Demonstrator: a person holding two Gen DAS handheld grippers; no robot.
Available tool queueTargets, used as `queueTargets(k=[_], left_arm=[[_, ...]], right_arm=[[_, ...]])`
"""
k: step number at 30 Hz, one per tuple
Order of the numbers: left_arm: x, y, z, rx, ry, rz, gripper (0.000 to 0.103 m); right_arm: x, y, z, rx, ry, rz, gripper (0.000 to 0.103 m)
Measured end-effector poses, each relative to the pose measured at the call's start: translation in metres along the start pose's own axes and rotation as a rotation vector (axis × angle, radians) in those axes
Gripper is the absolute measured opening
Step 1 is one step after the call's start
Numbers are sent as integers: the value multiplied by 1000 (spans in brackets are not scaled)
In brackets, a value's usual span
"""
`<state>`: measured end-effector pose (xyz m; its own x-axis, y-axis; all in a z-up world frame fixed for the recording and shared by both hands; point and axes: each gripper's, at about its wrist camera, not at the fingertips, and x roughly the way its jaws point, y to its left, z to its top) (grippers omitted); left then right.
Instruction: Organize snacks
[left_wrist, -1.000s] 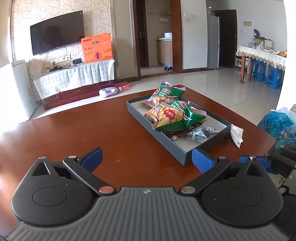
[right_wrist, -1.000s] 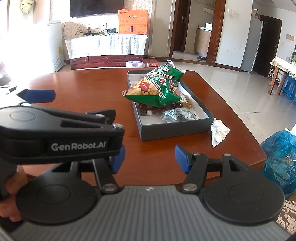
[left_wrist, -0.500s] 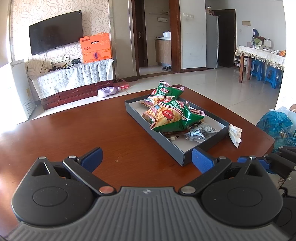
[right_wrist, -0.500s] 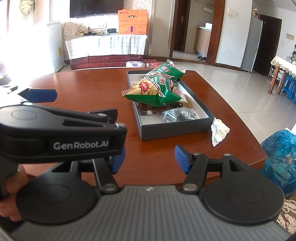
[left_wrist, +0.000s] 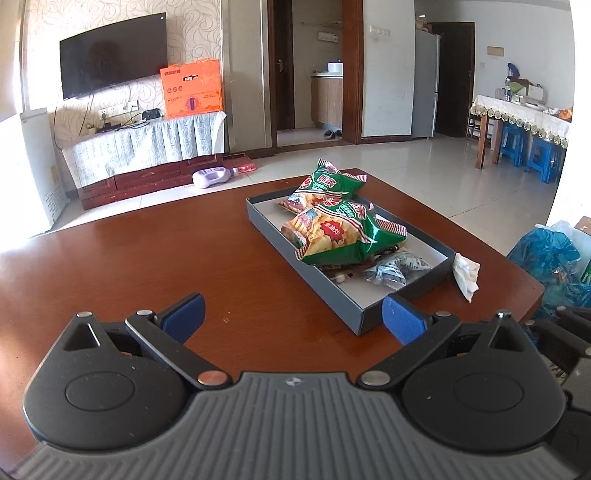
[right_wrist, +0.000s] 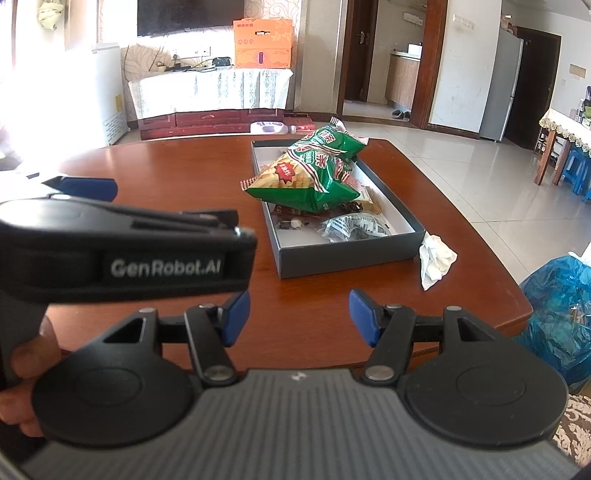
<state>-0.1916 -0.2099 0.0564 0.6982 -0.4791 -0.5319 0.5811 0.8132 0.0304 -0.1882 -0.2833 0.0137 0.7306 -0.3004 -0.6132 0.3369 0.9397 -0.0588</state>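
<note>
Snacks fill a shallow grey box on the right half of a dark red-brown wooden table. Two puffed green chip bags lie in it: the nearer green bag rests on top of smaller packets, and the far green bag leans on the far end of the box. A small silvery packet sits in the near right corner of the box, with some brown wrappers half hidden under the bags. A crumpled white tissue lies on the table just beside the box's right wall.

The left gripper hangs over the near part of the table, its jaws spread wide with nothing between them. The right gripper is released too, its blue pads apart and empty, pointing at the near wall of the box. Both are well short of the snacks.

Judging from this, the sorting looks either not yet begun or already finished; everything is piled in the box, and no packet is in hand. A likely next move is to reach for the top green bag. That calls for a gentle, wide pinch on a sealed edge, since the bag is full of air and may slip or crush.
</note>
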Motion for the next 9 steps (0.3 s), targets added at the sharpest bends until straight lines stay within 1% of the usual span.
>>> queueTargets(k=[5, 9], left_arm=[[0, -1, 0, 1, -12, 12, 103], [3, -2, 1, 4, 0, 34, 103]], right_arm=[[-1, -3, 1, 8, -4, -5, 62], [-1, -5, 2, 10, -4, -6, 62]])
